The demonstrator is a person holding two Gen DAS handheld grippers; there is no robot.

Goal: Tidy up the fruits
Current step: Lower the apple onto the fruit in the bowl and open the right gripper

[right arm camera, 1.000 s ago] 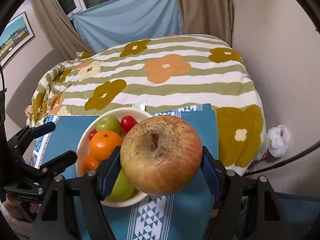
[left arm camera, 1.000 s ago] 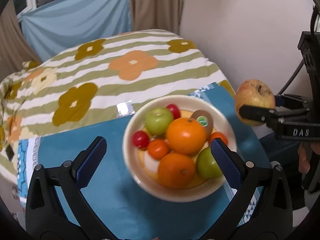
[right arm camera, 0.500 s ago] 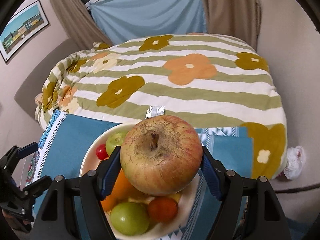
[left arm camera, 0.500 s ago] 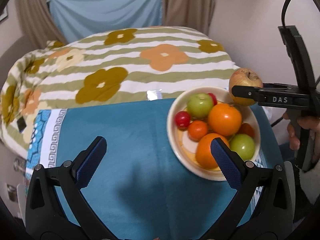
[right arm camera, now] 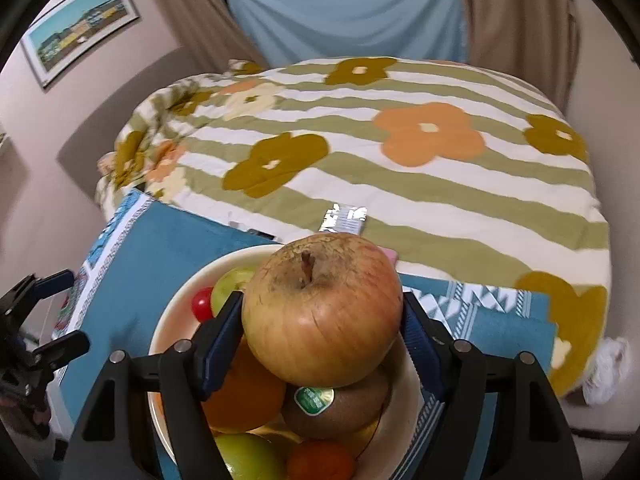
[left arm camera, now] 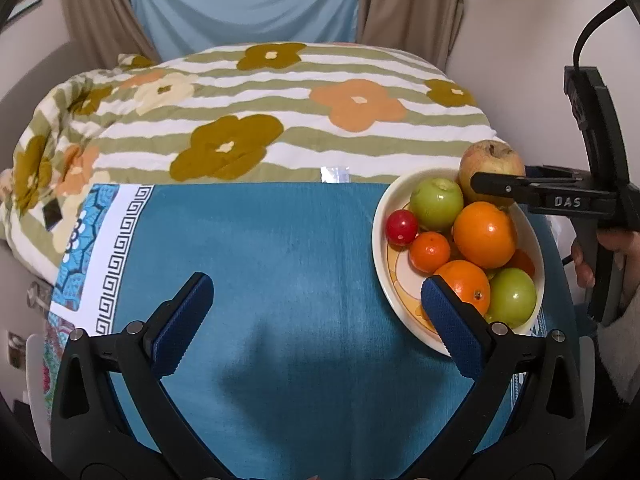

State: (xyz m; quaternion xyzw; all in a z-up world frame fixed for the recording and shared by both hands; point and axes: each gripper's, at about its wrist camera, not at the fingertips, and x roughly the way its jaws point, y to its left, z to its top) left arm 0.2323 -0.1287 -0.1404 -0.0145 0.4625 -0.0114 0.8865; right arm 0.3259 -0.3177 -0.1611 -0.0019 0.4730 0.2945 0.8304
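Item: russet apple (right arm camera: 320, 312) between the opening right gripper (right arm camera: 322, 320), apparently resting on the kiwi (right arm camera: 336, 404) at the bowl's (left arm camera: 378, 240) far rim; left gripper (left arm camera: 316, 320) released, empty; hazard: rolling off.

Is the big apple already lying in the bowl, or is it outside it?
In: the apple sits atop the kiwi in the bowl. The right gripper is opening around it, pads barely clear.
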